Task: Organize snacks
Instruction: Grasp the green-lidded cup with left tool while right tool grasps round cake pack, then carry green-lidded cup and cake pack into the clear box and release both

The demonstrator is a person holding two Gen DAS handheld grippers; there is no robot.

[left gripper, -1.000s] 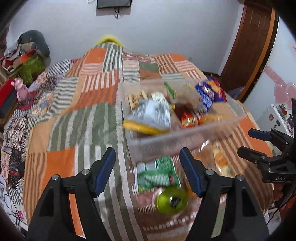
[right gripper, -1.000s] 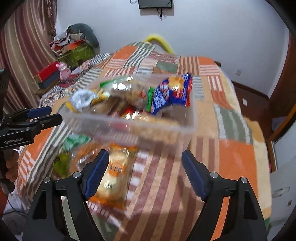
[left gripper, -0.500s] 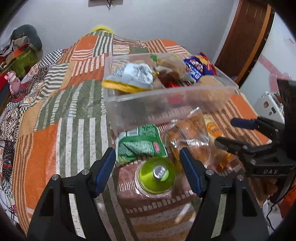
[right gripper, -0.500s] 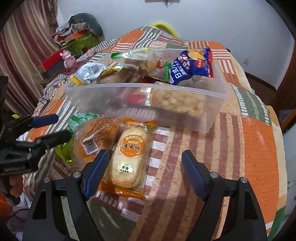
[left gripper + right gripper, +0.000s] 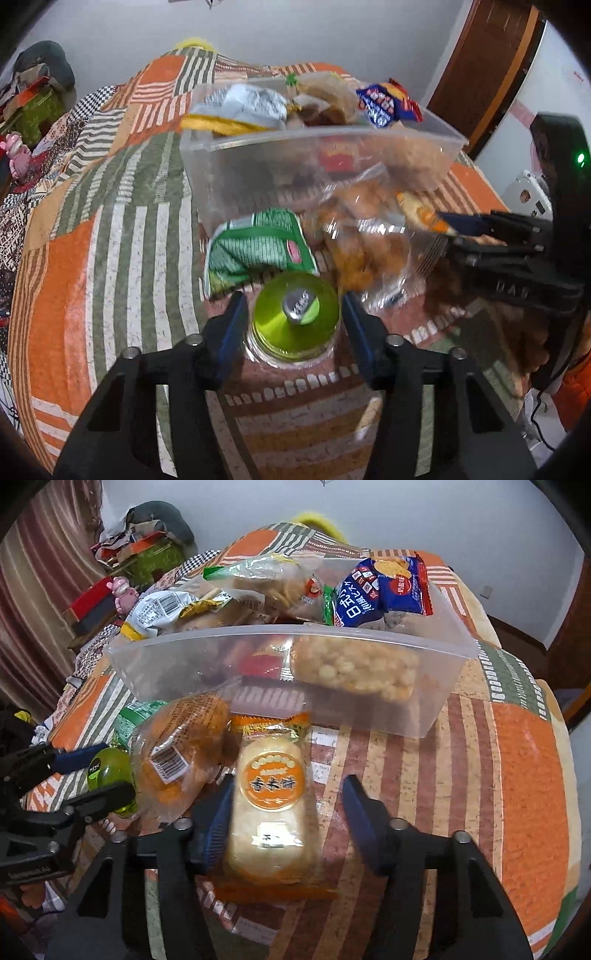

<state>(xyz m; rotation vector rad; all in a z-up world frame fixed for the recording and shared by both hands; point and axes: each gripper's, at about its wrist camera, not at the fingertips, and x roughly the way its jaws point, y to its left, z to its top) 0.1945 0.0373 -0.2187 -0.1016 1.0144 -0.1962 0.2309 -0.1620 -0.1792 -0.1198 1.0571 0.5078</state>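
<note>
On the patchwork bedspread (image 5: 92, 240), before the clear snack tub (image 5: 424, 701), the left gripper (image 5: 293, 317) straddles a green jar (image 5: 295, 321) marked MENG, jaws apart, while the right gripper (image 5: 288, 805) gapes around an orange rice-cracker pack (image 5: 271, 794)

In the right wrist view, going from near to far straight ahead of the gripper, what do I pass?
Right hand-held gripper → rice cracker pack → clear plastic bin → blue snack bag → patchwork bedspread beyond → white wall.

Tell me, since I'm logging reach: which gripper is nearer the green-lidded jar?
Left. The left gripper straddles the green-lidded jar, jaws open; the right gripper straddles a rice-cracker pack.
</note>
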